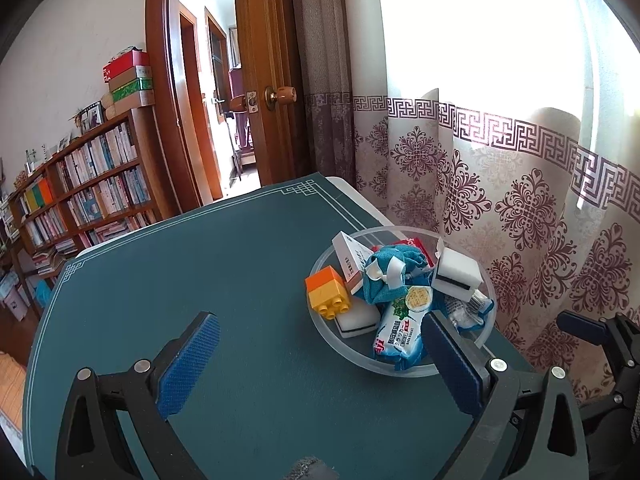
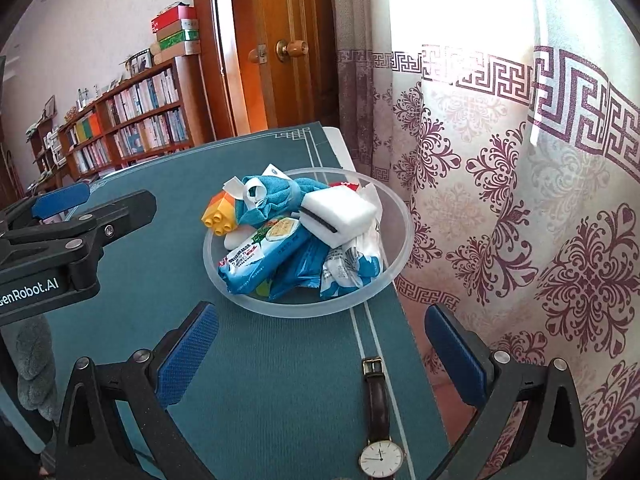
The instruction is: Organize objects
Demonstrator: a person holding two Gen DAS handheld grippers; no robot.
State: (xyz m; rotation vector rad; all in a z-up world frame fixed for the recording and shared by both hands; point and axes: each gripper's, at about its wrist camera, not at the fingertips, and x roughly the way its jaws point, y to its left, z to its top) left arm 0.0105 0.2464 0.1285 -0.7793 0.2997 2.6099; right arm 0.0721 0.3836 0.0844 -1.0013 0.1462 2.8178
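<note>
A clear plastic bowl [image 1: 486,334] [image 2: 394,264] stands at the right edge of the green table mat [image 1: 224,264] [image 2: 256,360]. It holds an orange and yellow toy block [image 1: 326,290] [image 2: 218,216], a blue cloth [image 1: 384,276] [image 2: 276,200], white sponges [image 1: 456,274] [image 2: 340,210], blue cracker packets [image 1: 400,330] [image 2: 264,252] and a white box [image 1: 352,256]. A wristwatch [image 2: 380,420] lies on the mat in front of the bowl. My left gripper [image 1: 320,360] is open and empty, just left of the bowl. My right gripper [image 2: 320,352] is open and empty, above the watch.
A patterned curtain [image 1: 520,184] [image 2: 540,200] hangs right behind the table's right edge. A bookshelf [image 1: 92,188] [image 2: 128,128] and an open wooden door [image 1: 264,80] stand beyond the far edge. The left gripper's body [image 2: 60,236] shows at the left of the right wrist view.
</note>
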